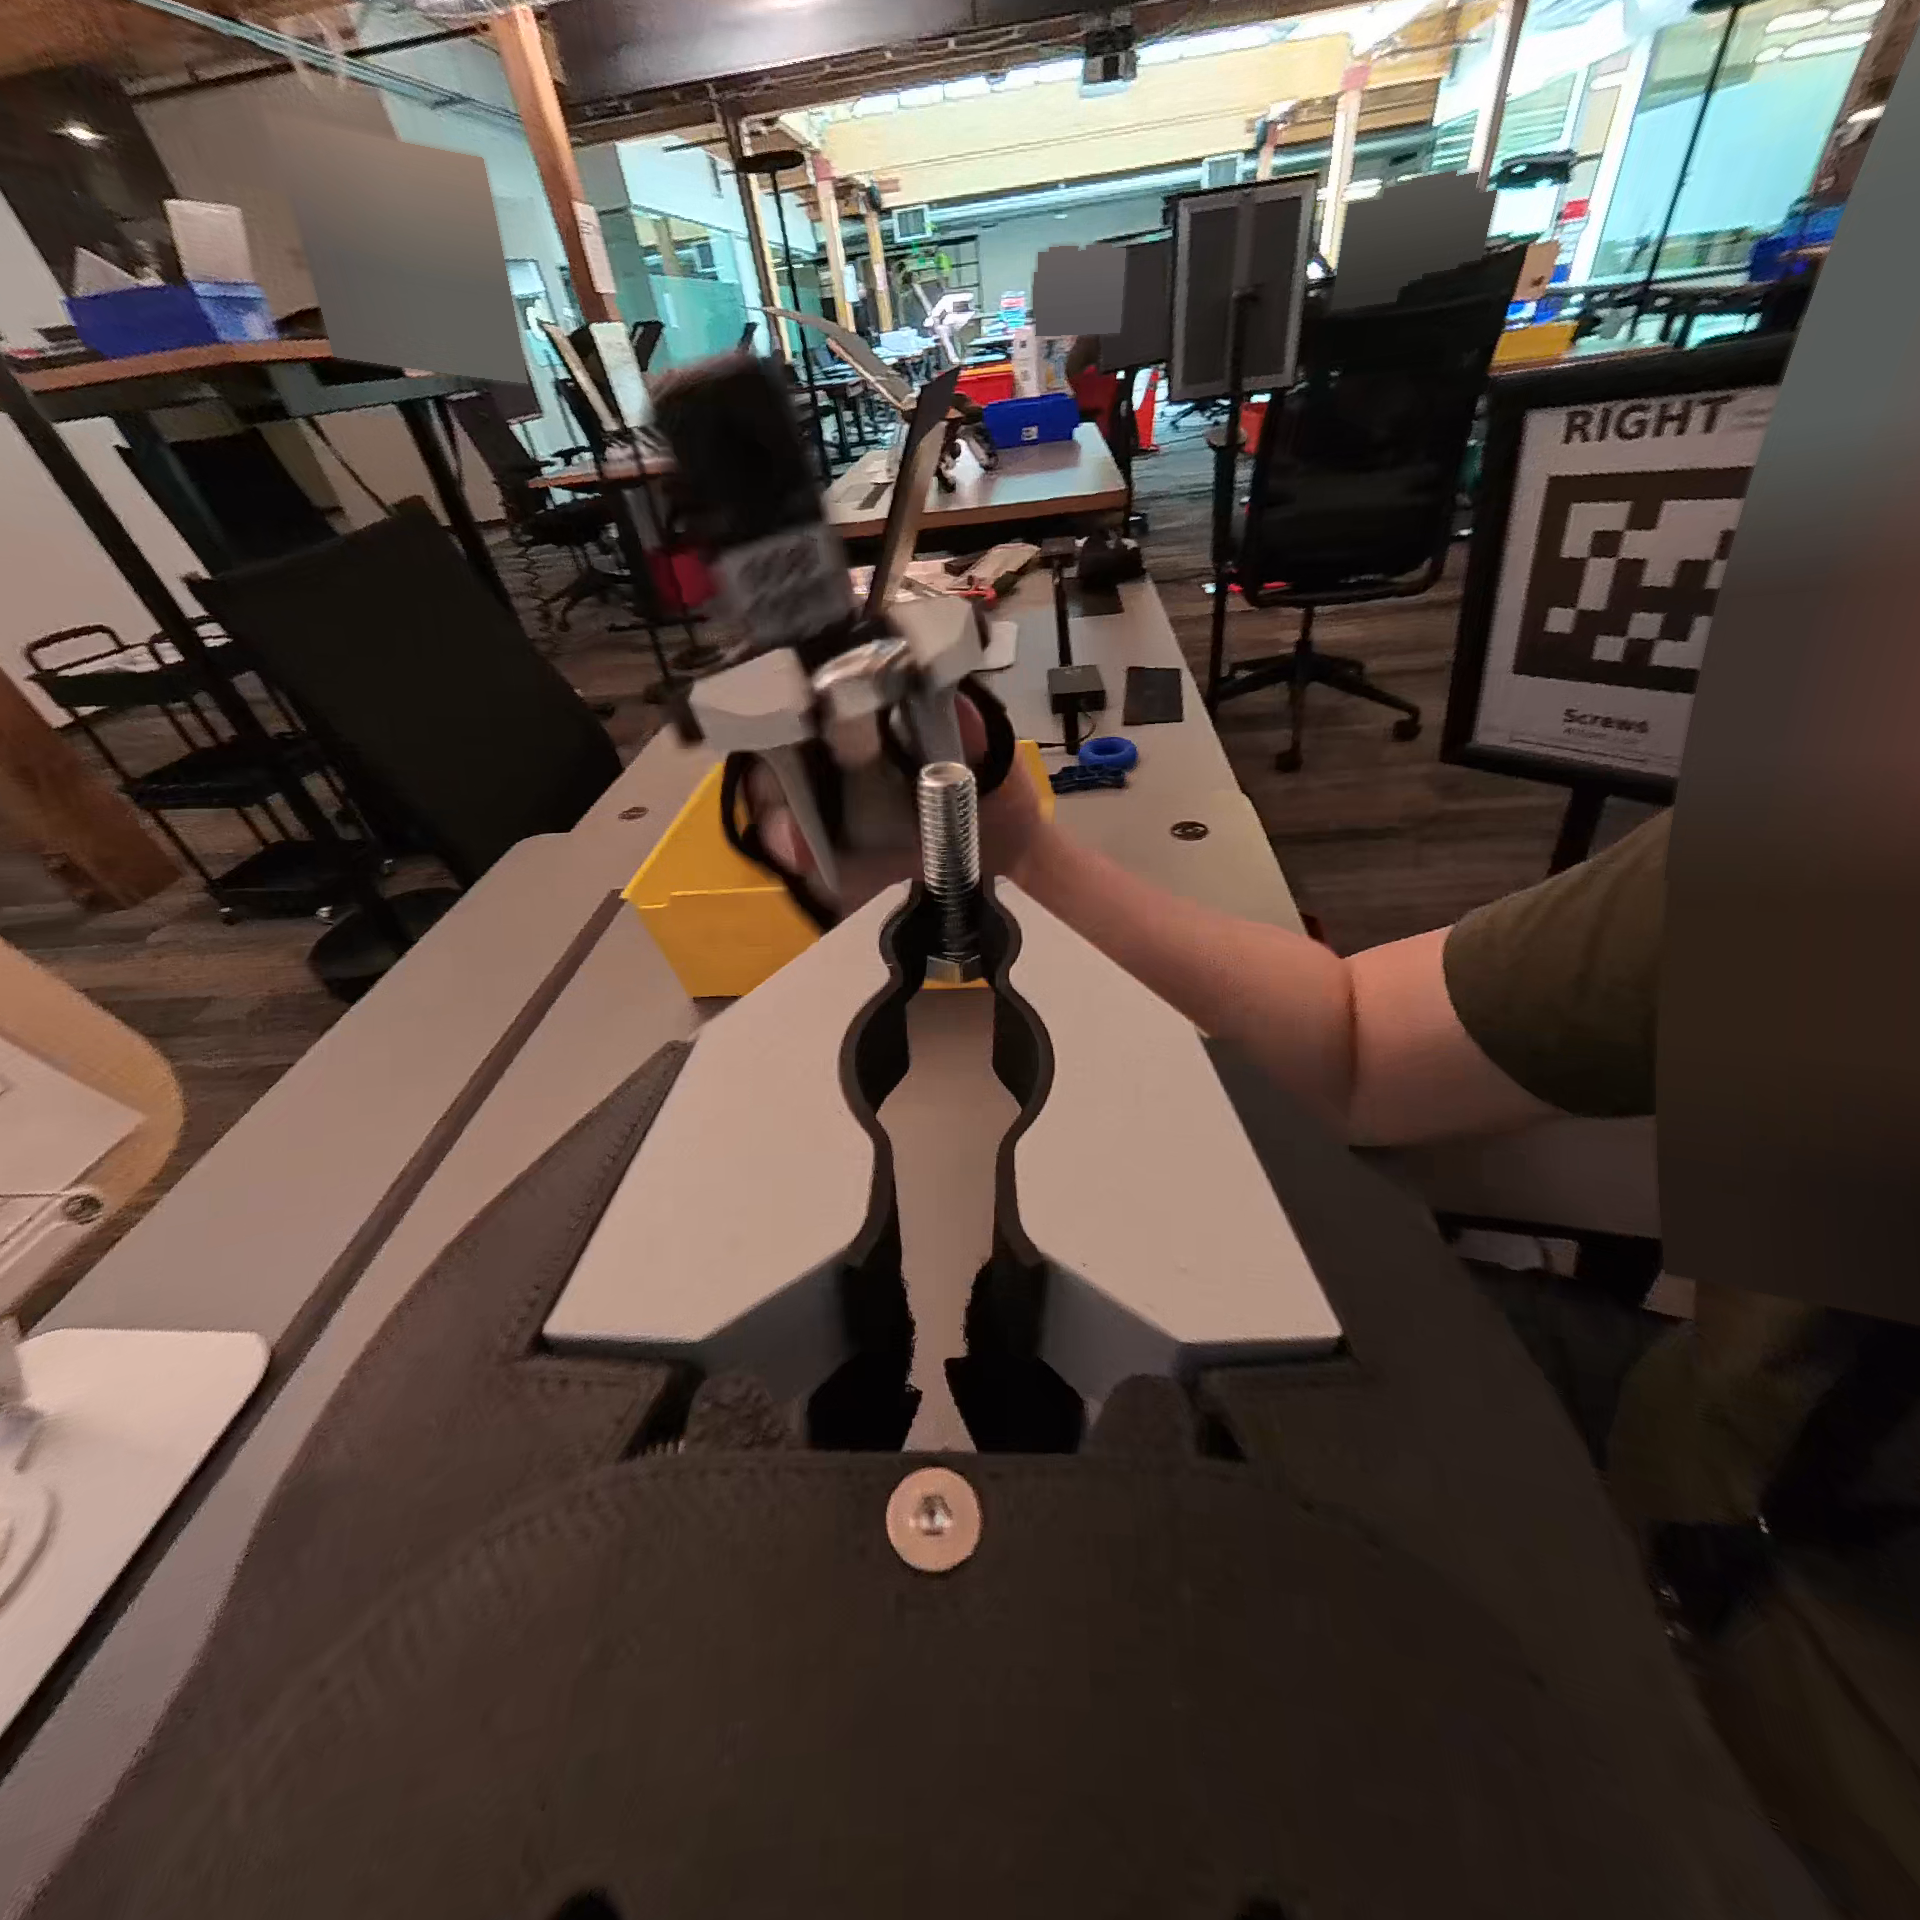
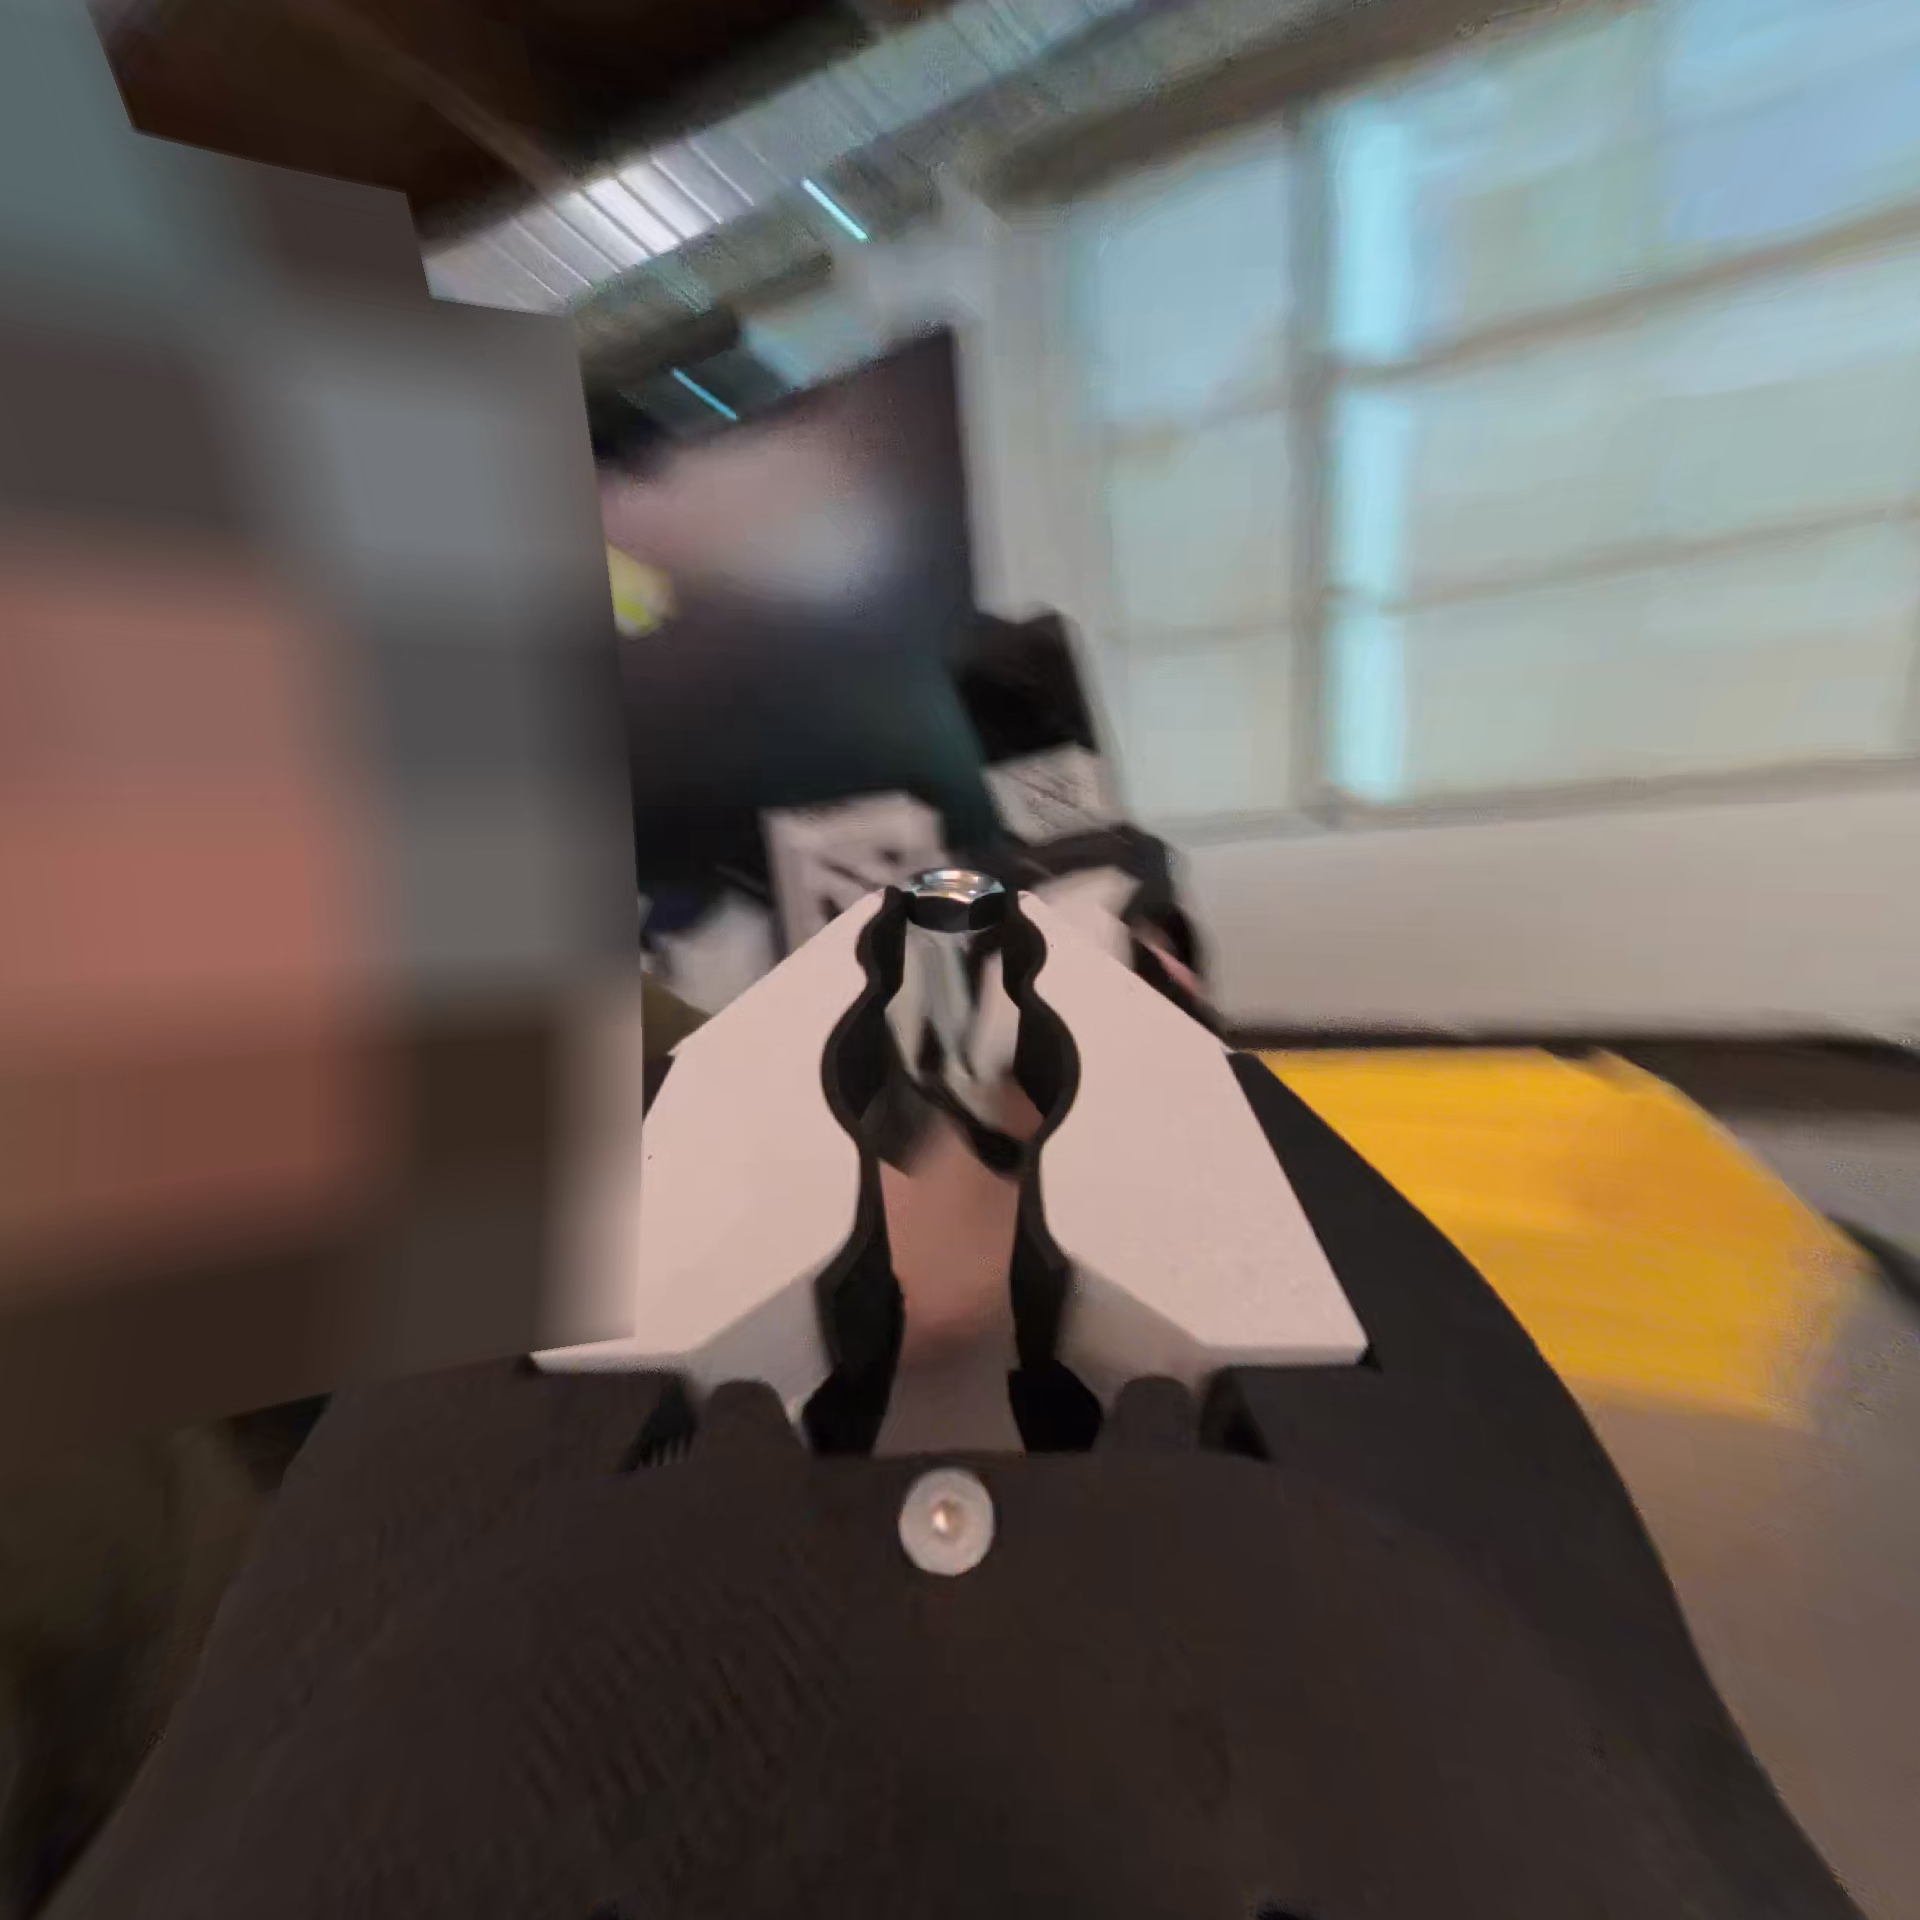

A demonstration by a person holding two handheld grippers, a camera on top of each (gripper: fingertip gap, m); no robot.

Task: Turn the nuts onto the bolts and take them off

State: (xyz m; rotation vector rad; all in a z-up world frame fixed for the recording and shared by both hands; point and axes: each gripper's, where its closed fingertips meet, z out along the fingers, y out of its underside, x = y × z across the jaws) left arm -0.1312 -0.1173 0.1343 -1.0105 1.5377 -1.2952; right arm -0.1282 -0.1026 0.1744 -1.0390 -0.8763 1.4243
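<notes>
Gripping the bolt [image 1: 948, 873] by its hex head, your left tool [image 1: 951, 961] is clenched on it at the fingertips, with the threaded shank standing free beyond them. Your right tool [image 1: 852, 686] faces it from farther off, blurred, with the nut [image 1: 862, 665] pinched between its tips, close to the bolt's free end but apart from it. In the right wrist view the same tool [image 2: 951, 914] is clenched on the nut [image 2: 951, 896], which sits flat across the tips with its bore open upward.

Below lies a grey worktop [image 1: 1226, 894] carrying a yellow bin [image 1: 717, 914], a blue ring [image 1: 1107, 750], a small black box [image 1: 1075, 684] and a dark flat pad [image 1: 1153, 694]. Your bare forearm [image 1: 1226, 987] crosses from the right, in a dark green sleeve [image 1: 1558, 987].

The room is an open office workshop: black chairs [image 1: 1351, 488], further tables [image 1: 997, 488], blue crates [image 1: 156, 312], timber posts [image 1: 540, 156] and glazed partitions. At right stands a framed sign [image 1: 1621, 582] bearing a black-and-white square marker with printed wording above and below it. The right wrist view is otherwise motion-blurred, showing pale windows [image 2: 1558, 520] and a yellow patch [image 2: 1538, 1216].
</notes>
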